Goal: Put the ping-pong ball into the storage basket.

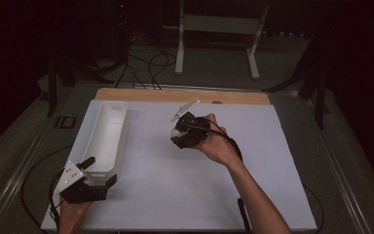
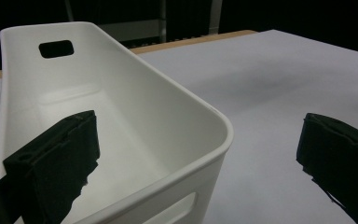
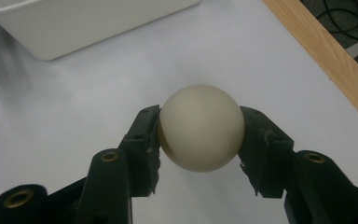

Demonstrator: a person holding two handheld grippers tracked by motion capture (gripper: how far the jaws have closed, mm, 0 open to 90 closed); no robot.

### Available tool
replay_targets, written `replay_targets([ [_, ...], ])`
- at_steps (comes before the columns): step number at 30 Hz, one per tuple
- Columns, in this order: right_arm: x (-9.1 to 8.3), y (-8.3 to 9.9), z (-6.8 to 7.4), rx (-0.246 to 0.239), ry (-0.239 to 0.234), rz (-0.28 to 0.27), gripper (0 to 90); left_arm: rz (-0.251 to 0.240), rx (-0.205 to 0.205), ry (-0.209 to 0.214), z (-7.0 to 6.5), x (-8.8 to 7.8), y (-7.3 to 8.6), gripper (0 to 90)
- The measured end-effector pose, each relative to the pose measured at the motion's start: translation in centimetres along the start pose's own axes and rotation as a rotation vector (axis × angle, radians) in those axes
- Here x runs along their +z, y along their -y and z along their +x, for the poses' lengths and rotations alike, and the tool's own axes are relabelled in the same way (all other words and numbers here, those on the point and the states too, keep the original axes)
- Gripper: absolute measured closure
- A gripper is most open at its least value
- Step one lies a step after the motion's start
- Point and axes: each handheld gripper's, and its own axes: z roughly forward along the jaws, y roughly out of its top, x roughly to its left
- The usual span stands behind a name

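A cream ball (image 3: pixel 200 127) is clamped between the two black jaws of my right gripper (image 3: pixel 199 135), held above the white table top. In the high view the right gripper (image 1: pixel 182 134) hovers over the middle of the table, the ball (image 1: pixel 177 132) a pale spot at its tip. An empty long white bin (image 1: pixel 105 136) lies along the table's left side. My left gripper (image 1: pixel 98 170) stands open at the bin's near end, one jaw inside the bin (image 2: pixel 121 121), the other outside over the table, with the bin's corner between them untouched.
The white sheet (image 1: pixel 233 146) covers the table, with a wooden strip (image 1: pixel 180 95) along its far edge. Beyond stand a white frame (image 1: pixel 219 29) and loose cables (image 1: pixel 146 68) on the floor. A handle slot (image 2: pixel 56 48) pierces the bin's far wall.
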Motion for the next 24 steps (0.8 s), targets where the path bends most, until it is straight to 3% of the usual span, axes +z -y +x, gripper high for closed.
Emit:
replay_targets([
  [24,0.3,-1.4,0.0,-0.009,0.001,-0.024,50.5,0.000,0.003,0.002,0.0,0.0,0.0,0.0],
])
